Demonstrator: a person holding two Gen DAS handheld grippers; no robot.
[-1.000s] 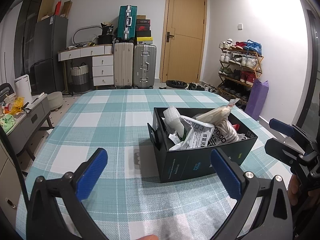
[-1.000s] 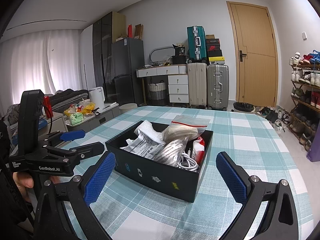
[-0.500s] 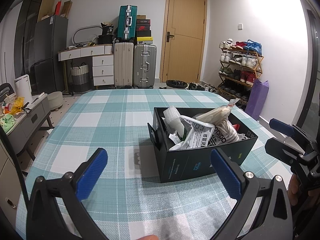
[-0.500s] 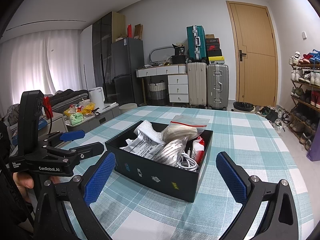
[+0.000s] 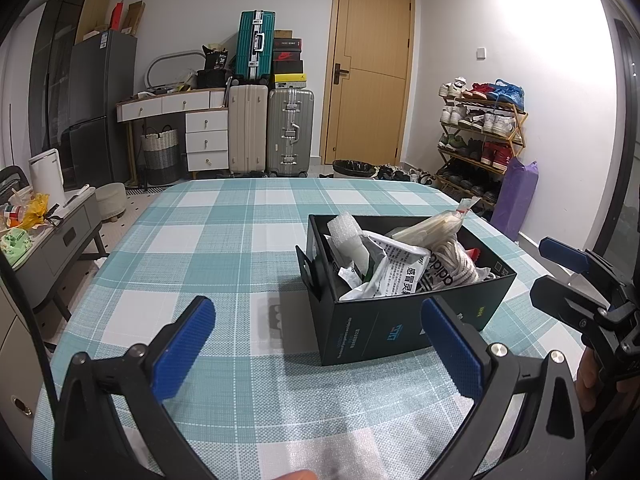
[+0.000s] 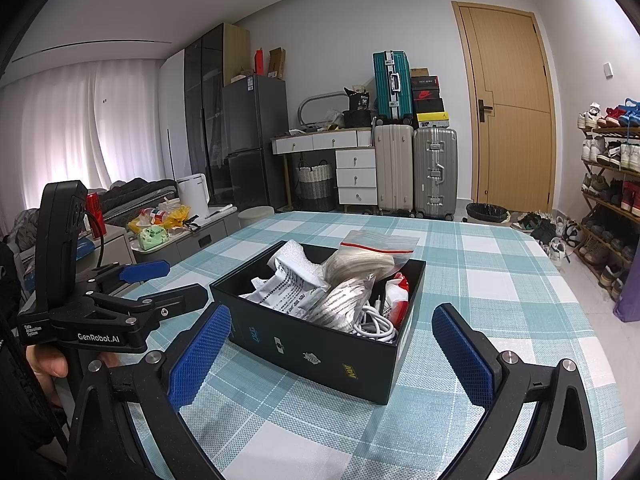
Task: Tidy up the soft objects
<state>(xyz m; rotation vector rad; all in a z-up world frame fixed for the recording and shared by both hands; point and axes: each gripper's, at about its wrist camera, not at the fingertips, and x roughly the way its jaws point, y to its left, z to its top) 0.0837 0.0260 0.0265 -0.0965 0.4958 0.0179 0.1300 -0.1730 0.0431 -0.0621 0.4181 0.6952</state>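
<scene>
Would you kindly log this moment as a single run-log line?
left gripper: open, empty | right gripper: open, empty | black box: on checked tablecloth, holds zip bag, white cable | nothing grasped yet

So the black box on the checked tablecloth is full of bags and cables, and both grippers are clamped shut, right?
Not quite. Both views show the left gripper and right gripper wide open, holding nothing. The black box is indeed full of bags and cables.

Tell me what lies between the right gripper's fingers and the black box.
Only bare checked tablecloth separates the right gripper from the black box, seen in the right wrist view.
</scene>
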